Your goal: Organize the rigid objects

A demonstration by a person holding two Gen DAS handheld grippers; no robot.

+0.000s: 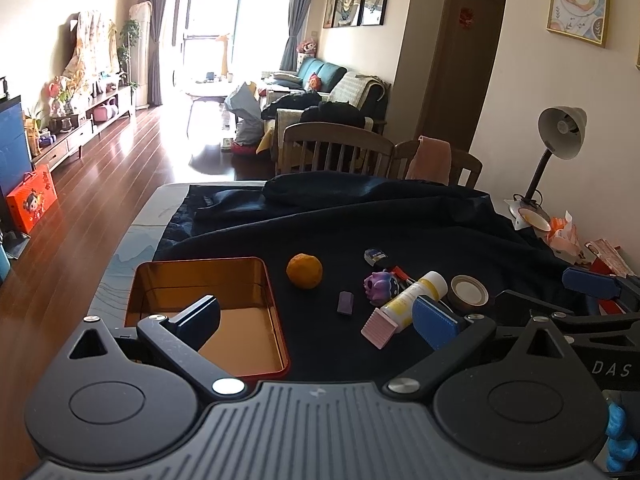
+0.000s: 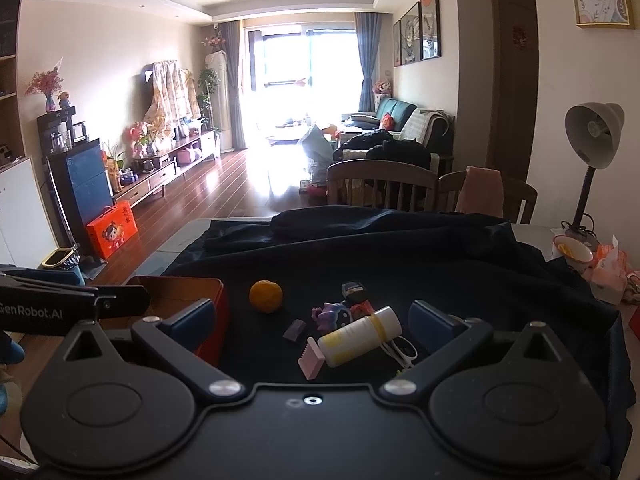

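Observation:
On a dark cloth lie an orange (image 1: pixel 304 271) (image 2: pixel 265 296), a small purple block (image 1: pixel 345 303) (image 2: pixel 295 329), a purple toy figure (image 1: pixel 379 286) (image 2: pixel 329 315), a white and yellow bottle (image 1: pixel 414 298) (image 2: pixel 359 336), a pink ridged block (image 1: pixel 379 328) (image 2: pixel 311 359) and a roll of tape (image 1: pixel 469 293). A red tin box (image 1: pixel 276 312) (image 2: pixel 214 312) with a golden inside stands at the left. My left gripper (image 1: pixel 316 322) is open above the cloth, its left finger over the box. My right gripper (image 2: pixel 314 326) is open, with the bottle and toys lying ahead between its fingers.
A desk lamp (image 1: pixel 560 136) (image 2: pixel 592 140), a small bowl (image 1: pixel 532 218) (image 2: pixel 572 250) and pink packets (image 1: pixel 564 236) sit at the table's right. Two wooden chairs (image 1: pixel 336 148) (image 2: pixel 380 184) stand beyond the far edge. White sunglasses (image 2: pixel 400 350) lie under the bottle.

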